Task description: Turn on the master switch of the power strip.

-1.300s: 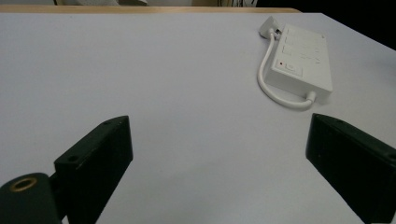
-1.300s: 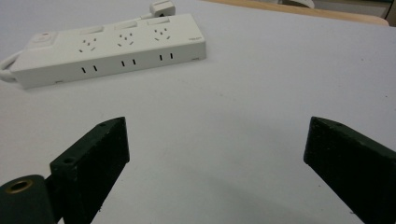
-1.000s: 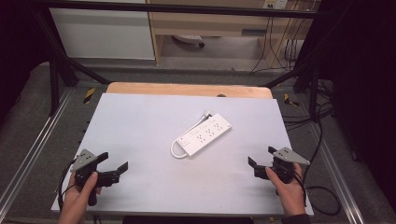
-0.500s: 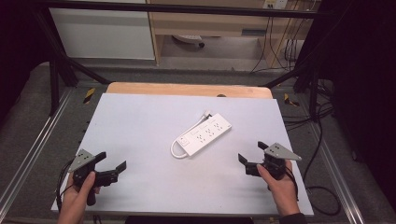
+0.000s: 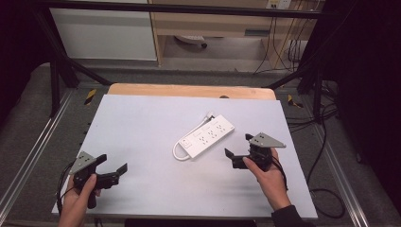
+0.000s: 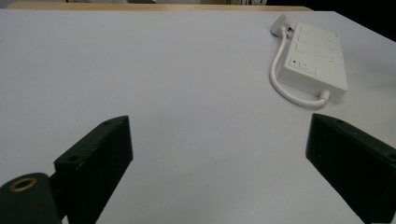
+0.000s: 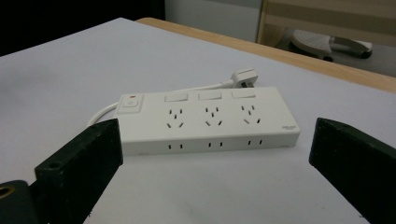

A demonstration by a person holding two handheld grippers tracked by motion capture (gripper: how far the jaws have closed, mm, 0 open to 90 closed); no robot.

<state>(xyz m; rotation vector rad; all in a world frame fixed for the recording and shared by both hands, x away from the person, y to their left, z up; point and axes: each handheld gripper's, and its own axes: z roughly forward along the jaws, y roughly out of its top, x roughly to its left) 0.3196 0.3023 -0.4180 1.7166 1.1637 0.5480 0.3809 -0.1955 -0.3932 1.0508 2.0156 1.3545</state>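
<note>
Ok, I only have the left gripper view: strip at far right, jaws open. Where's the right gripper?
Observer: The right gripper is just right of the strip, jaws open, not touching it.
Operator: What does it face?
Observer: The strip's long slotted side, which lies ahead between its jaws.
Operator: And where's my left one on the table?
Observer: The left gripper is near the front left corner of the table.

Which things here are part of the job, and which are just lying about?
In the job:
- white plastic power strip with its looped white cord
- right gripper, jaws open, facing it
- left gripper, jaws open

Lying about:
- wooden shelf unit behind the table
- black cables on the floor
</note>
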